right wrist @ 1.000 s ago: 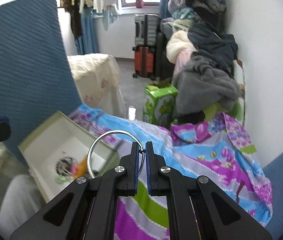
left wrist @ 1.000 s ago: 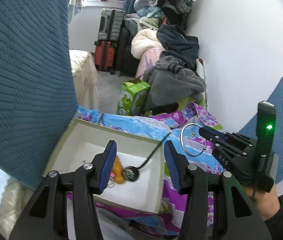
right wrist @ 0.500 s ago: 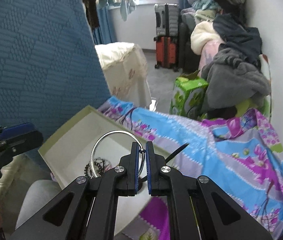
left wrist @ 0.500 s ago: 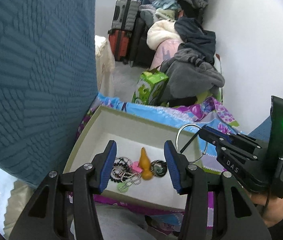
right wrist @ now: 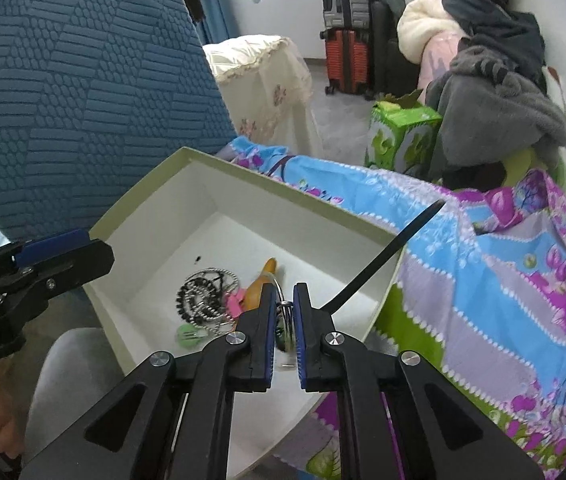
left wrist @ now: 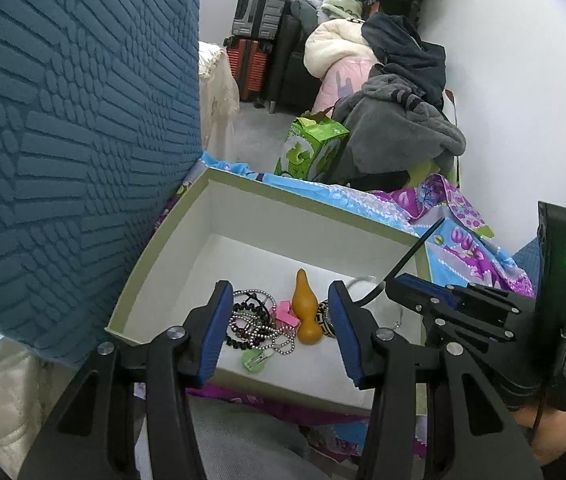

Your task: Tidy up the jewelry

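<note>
A white box with an olive rim point(left wrist: 279, 192) point(right wrist: 243, 168) lies on the floral bedspread. It holds bead necklaces point(left wrist: 253, 322) point(right wrist: 203, 300), an orange gourd pendant point(left wrist: 306, 312) point(right wrist: 261, 280), a pink clip and a green clip. My left gripper point(left wrist: 279, 320) is open and empty over the box's near side. My right gripper point(right wrist: 284, 304) is over the box, its jaws slightly parted, with the silver bangle point(right wrist: 281, 312) blurred between them; the bangle also shows in the left wrist view point(left wrist: 363, 282). A black stick point(right wrist: 383, 260) leans on the rim.
A blue textured cushion point(left wrist: 75, 128) stands left of the box. The floral bedspread point(right wrist: 503, 280) spreads right. A green carton point(left wrist: 311, 148), piled clothes point(left wrist: 395, 112) and suitcases point(left wrist: 259, 32) lie beyond the bed, along a white wall.
Both grippers moved over the box. The right gripper lowered the bangle into the box and its jaws have parted; the bangle looks blurred, slipping down.
</note>
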Action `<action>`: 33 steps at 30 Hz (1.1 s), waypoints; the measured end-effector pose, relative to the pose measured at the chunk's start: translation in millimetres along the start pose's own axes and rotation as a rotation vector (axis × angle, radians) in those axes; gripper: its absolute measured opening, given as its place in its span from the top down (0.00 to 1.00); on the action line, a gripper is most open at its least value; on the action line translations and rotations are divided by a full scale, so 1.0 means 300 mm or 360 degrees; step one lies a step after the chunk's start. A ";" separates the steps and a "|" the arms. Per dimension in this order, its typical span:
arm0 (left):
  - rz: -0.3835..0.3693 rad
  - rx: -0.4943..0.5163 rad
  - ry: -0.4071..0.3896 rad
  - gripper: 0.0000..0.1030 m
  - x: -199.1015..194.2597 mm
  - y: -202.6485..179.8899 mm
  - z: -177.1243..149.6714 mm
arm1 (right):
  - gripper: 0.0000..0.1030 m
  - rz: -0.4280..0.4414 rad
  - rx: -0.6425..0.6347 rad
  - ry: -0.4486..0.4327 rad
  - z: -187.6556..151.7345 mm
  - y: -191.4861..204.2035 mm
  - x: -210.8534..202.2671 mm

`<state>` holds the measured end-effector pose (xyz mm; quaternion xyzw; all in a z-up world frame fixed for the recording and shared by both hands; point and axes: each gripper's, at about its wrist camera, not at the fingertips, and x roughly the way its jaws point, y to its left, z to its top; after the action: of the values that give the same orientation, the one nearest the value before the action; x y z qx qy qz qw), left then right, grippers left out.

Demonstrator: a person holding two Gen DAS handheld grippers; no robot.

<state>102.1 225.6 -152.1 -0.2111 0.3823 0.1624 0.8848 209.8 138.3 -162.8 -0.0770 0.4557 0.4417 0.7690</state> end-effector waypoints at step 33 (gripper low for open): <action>0.0062 0.0077 -0.0348 0.30 -0.574 -0.175 0.015 | 0.74 0.0031 0.0050 -0.0597 -0.004 0.058 -0.779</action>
<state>15.6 161.2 -7.7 -0.1633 0.2914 0.1923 0.9227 150.4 5.7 21.2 0.0233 0.3118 0.4485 0.8373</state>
